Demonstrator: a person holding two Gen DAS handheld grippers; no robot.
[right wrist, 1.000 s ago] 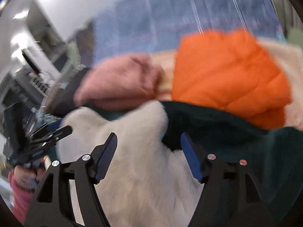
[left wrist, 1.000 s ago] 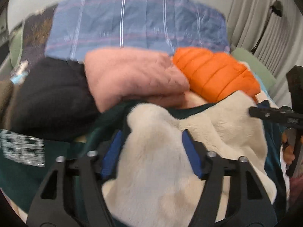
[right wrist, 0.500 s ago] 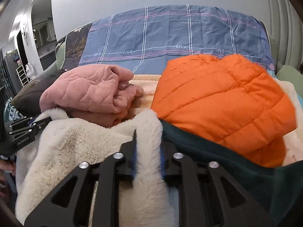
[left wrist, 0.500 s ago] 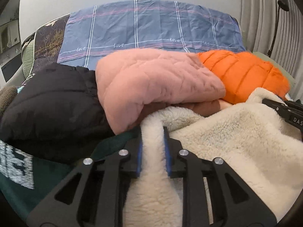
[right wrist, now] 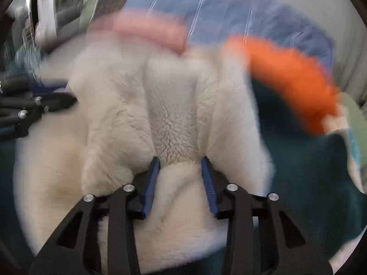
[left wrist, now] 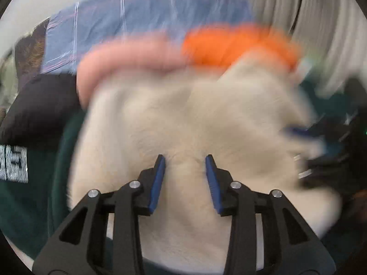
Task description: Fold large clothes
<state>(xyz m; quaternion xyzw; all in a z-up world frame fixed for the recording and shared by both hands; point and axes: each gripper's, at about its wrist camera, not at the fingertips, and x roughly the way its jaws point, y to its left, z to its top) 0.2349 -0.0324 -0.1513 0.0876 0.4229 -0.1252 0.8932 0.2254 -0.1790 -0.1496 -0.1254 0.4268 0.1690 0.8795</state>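
- Where the blue-padded fingers [left wrist: 158, 181] of the left gripper [left wrist: 185, 160] stand in the lower middle of the left wrist view, they are parted, with a ridge of cream fleece garment [left wrist: 183, 119] between them; the pads sit at the pile on both sides, but whether they pinch it I cannot tell
- In the right wrist view the right gripper [right wrist: 180, 161] is likewise parted at the lower middle of the frame; a bunched fold of the cream fleece garment [right wrist: 172, 123] rises between its fingers [right wrist: 207, 178] and looks drawn in at their tips, so it seems held, though loosely
- The fleece fills the centre of both frames, spreading from the bottom edge up past the middle; its dark green outer side [right wrist: 305, 165] shows at the right of the right wrist view and along the left and bottom of the left wrist view
- The left gripper's black frame [right wrist: 27, 112] enters at the left edge of the right wrist view, touching the fleece; the right gripper is a dark blur at the right edge of the left wrist view
- Beyond the fleece, blurred: a pink garment [left wrist: 128, 55] at upper left of centre; an orange puffer jacket [left wrist: 236, 45] at upper right of centre; a black garment [left wrist: 39, 100] at the left edge
- Across the top of both frames, a blue checked sheet [left wrist: 142, 16]; pale curtains [left wrist: 321, 23] at upper right of the left wrist view
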